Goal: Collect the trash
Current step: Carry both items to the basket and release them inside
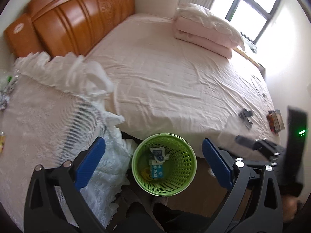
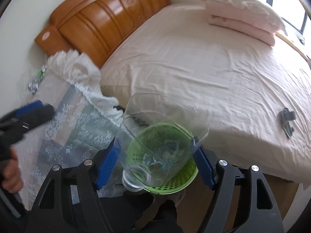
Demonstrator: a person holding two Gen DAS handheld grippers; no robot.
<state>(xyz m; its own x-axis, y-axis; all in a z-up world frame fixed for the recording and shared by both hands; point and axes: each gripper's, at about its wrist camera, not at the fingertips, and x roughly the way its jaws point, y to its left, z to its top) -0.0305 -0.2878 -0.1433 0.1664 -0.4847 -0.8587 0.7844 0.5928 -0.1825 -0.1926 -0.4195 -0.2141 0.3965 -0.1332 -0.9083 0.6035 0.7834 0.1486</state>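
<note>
Looking at the biggest thing first, the bed fills most of both views, pink sheet, with a folded quilt and pillow stacked at the far side. A few small dark bits and what looks like a colourful packet lie near its foot, so my guess is there's more to pick up there, though they're too blurry to call trash for sure.

Beside the bed is the desk under a white lace cover, with some shiny crinkled wrappers near its back edge. Those look like leftovers too.

Between bed and desk, on the floor, sits the green bin. It already has a couple of blue-and-white cartons or wrappers in the bottom plus something yellowish, so the job is partly done I'd say.

Now the action: the right tongs are closed onto a clear plastic bottle, crumpled, neck pointing back at the camera, held right over the bin's mouth. Looks ready to drop.

The left tongs are spread wide with nothing between them, hovering above the bin.
</note>
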